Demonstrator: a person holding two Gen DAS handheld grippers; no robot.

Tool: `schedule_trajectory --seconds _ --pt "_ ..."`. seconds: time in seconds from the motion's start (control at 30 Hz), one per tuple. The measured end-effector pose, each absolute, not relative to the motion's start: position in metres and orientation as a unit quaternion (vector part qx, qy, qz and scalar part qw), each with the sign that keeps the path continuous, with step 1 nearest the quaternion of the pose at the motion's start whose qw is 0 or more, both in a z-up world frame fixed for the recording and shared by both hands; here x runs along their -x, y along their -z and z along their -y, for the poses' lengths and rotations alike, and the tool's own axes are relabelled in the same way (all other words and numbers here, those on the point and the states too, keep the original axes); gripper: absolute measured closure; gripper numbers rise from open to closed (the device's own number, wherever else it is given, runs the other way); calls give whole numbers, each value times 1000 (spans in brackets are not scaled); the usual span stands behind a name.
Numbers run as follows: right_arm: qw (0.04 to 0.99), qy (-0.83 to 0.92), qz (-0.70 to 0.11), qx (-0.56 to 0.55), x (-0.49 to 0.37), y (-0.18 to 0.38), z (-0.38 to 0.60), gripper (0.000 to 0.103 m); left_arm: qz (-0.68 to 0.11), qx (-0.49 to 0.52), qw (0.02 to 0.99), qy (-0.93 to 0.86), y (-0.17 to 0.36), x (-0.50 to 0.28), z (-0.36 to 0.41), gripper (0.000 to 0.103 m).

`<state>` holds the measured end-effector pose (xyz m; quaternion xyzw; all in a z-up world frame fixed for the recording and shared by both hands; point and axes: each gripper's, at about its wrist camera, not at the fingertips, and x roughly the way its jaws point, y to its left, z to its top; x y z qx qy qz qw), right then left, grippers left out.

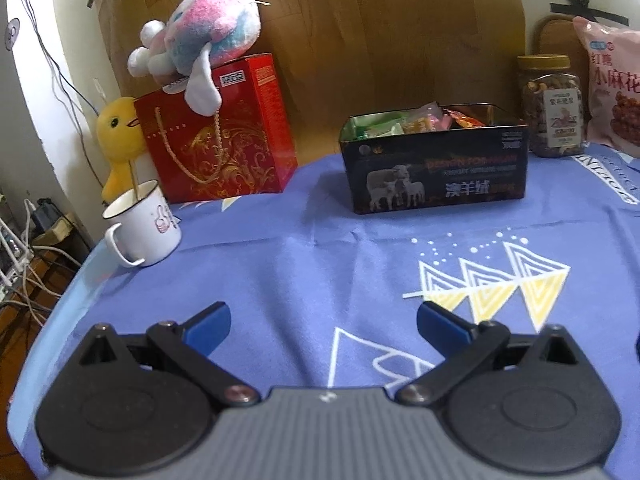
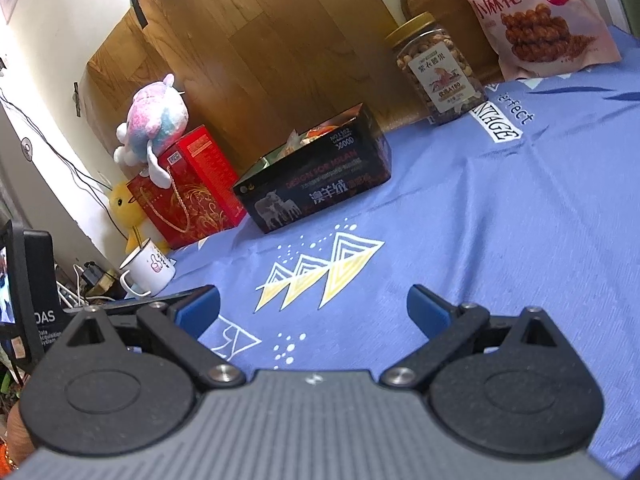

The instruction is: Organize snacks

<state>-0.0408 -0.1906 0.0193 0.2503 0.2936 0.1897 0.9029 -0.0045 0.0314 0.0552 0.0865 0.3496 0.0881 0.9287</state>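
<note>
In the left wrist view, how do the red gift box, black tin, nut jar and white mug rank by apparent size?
1. black tin
2. red gift box, nearly as large; order unsure
3. white mug; nearer the camera, so unsure
4. nut jar

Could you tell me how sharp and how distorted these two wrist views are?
Left wrist view: strong fisheye bend with dark corners; the black tin reads fairly sharp, while the red gift box looks soft. Right wrist view: the scene is tilted, the nut jar label is legible, and the open right tool sits large in the foreground.

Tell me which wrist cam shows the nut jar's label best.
Right wrist: the nut jar is nearer, label facing the camera and sharp. Left wrist shows the same jar smaller and blurrier near the frame's right edge.
</note>
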Motion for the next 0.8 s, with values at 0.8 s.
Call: schedule_trajectory --seconds 0.8 --pt "905 -164 -305 -246 56 -8 190 2 -434 -26 900 -18 -22 13 -15 0"
